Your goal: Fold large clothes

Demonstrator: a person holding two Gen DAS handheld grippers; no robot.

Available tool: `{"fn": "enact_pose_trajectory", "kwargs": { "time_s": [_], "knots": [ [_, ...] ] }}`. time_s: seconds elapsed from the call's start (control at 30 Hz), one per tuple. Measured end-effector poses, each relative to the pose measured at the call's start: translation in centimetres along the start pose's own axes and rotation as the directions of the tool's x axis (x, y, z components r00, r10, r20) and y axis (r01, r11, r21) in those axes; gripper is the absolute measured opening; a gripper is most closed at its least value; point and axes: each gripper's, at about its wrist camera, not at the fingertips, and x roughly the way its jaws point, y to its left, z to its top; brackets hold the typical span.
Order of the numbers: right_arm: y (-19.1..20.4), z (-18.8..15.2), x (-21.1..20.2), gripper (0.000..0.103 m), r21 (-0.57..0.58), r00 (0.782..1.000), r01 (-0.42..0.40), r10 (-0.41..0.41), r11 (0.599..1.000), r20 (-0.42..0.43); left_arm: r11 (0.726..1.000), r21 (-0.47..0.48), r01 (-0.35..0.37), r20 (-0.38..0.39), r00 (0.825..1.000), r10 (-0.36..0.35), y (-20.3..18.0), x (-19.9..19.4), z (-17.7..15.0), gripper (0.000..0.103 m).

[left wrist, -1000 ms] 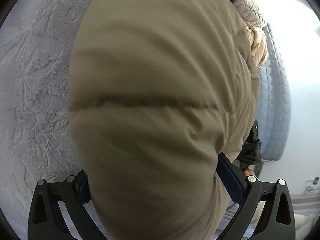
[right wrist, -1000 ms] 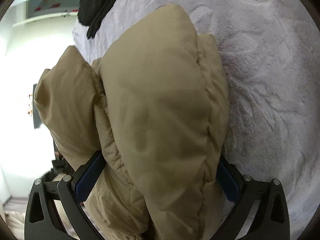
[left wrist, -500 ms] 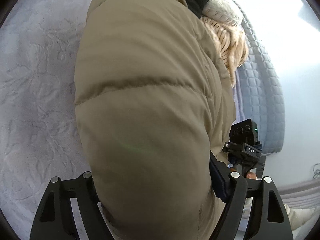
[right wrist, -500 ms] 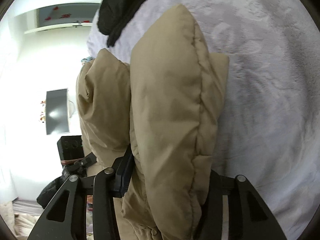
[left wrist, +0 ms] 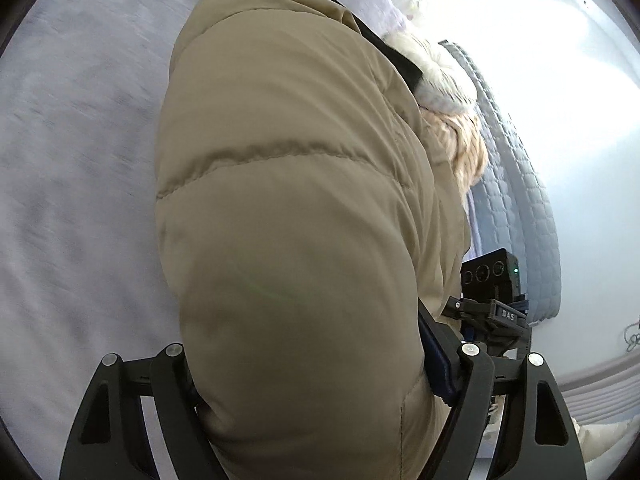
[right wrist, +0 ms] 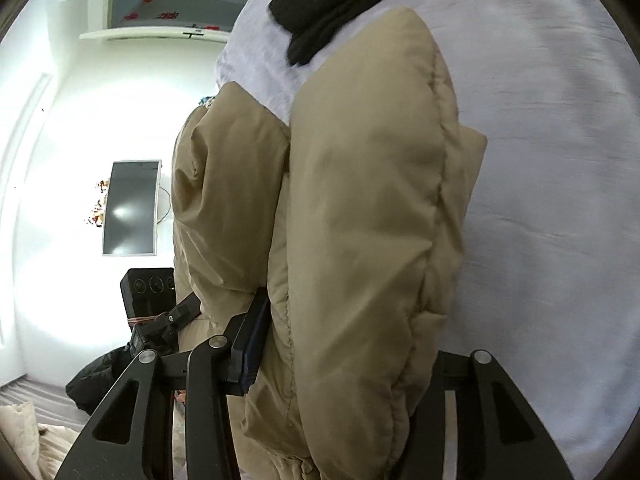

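A tan puffer jacket (left wrist: 280, 200) with a pale fur hood trim (left wrist: 440, 92) hangs bunched above the lavender bed cover (left wrist: 72, 160). My left gripper (left wrist: 312, 372) is shut on a thick padded fold of it, and the blue pad (left wrist: 438, 360) presses into the fabric. In the right wrist view the jacket (right wrist: 368, 200) fills the middle. My right gripper (right wrist: 344, 352) is shut on another folded edge, its left pad (right wrist: 252, 340) tight against the seam. The fabric hides its right fingertip. Each gripper's camera block shows beside the jacket in the other's view.
A black garment (right wrist: 320, 0) lies at the far end of the bed cover (right wrist: 560, 160). A grey quilted blanket (left wrist: 520, 200) hangs off the bed's side. A wall screen (right wrist: 130, 208) and dark clothing on the floor (right wrist: 100, 376) are off to the left.
Both grippers' jaws have narrowed onto the jacket's folds. They have risen with it, so the bed looks farther below and more of the room shows.
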Motion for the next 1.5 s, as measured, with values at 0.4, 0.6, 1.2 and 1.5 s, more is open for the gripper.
{"fn": "enact_pose_trajectory", "kwargs": {
  "time_s": [0.4,0.6,1.2,1.5],
  "knots": [
    [4.9,0.9,14.9,0.050,-0.008,0.999,0.012,-0.012,1.000,-0.049,0.980,-0.149,-0.134,0.035,0.989,0.141,16.2,-6.9,3.6,0.084],
    [5.7,-0.4,10.9,0.056,-0.035,0.977,0.213,-0.214,0.976,-0.015,0.969,-0.113,-0.222,0.037,0.973,0.227,16.8,-8.5,2.7,0.088],
    [4.8,-3.6,8.5,0.005,0.041,0.985,0.170,-0.171,0.985,0.020,0.853,0.099,-0.512,0.265,0.840,0.474,8.9,-4.4,14.2,0.088],
    [0.9,-9.3,6.3,0.004,-0.008,0.937,0.350,-0.350,0.937,0.019,0.741,0.293,-0.604,0.245,0.797,0.552,5.3,2.7,11.4,0.088]
  ]
}}
